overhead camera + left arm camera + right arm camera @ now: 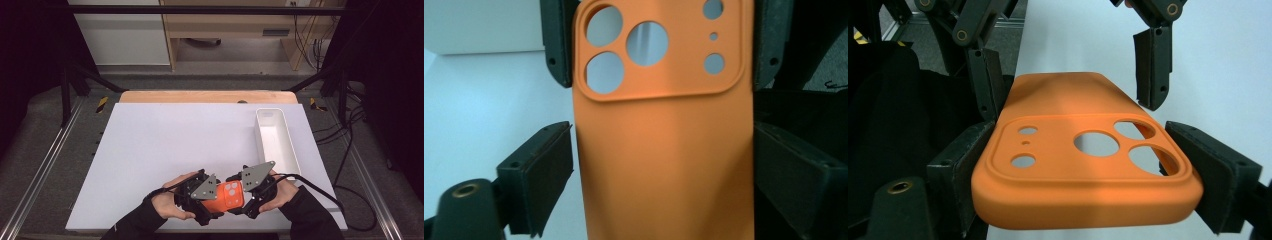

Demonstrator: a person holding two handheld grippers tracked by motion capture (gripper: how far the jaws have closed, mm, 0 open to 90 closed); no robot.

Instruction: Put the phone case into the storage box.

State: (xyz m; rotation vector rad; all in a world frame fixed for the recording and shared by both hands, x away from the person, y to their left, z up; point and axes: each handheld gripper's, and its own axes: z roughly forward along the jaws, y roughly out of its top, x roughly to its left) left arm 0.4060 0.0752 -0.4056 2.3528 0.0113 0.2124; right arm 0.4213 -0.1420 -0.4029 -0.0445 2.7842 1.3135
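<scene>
Orange phone case (1083,165) sits above the bench's (150,150) near edge, well short of the white bin (292,155). Right tongs (1083,170) are clamped across its camera end; left tongs (664,165) stand apart around it. A handover seems underway; next, probably, the left tongs withdraw.

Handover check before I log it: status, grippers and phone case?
Right gripper shut on orange phone case. Left gripper open around its other end. Nothing in the way.

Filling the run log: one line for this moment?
right gripper: shut on orange phone case | left gripper: open around it | white bin: far right
</scene>
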